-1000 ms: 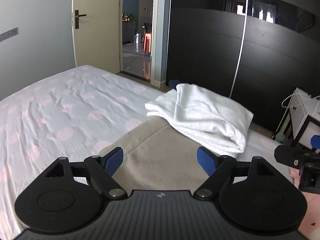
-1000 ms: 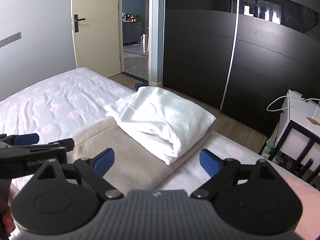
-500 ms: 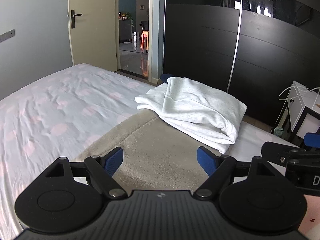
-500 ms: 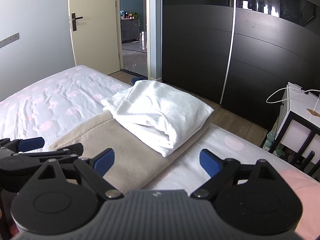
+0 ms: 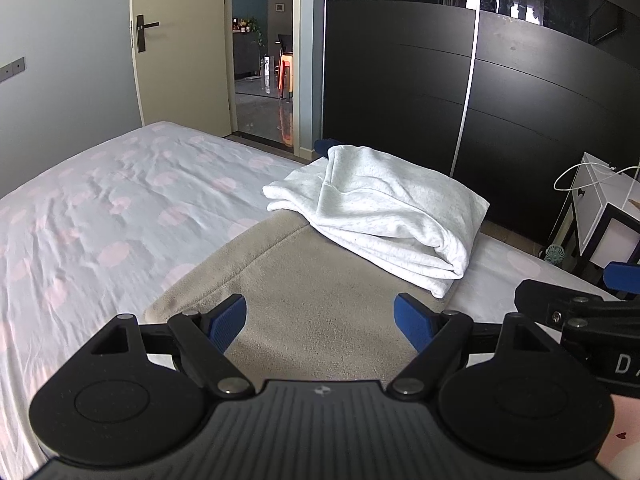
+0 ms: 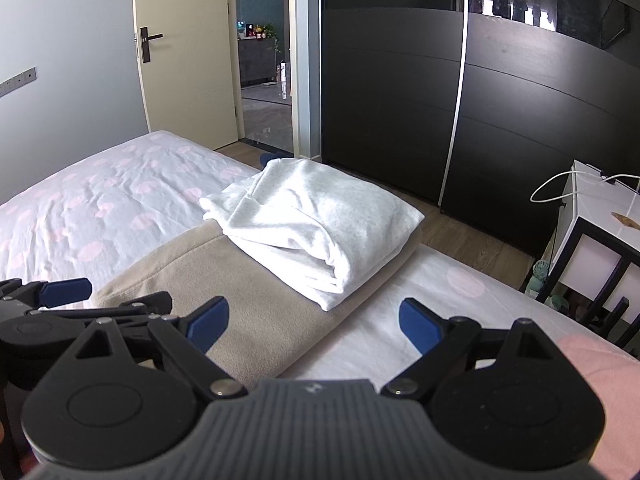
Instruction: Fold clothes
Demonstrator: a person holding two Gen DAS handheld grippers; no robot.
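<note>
With both my left gripper point(image 5: 320, 318) and right gripper point(image 6: 314, 320) spread empty, I judge the folded white cotton garment point(image 5: 384, 216) stacked on the folded beige fleece garment point(image 5: 320, 292) near the bed's point(image 5: 120, 216) foot edge finished; next, fetch another.

Left tongs point(image 5: 320, 316) and right tongs point(image 6: 314, 322) gape (both empty).
</note>
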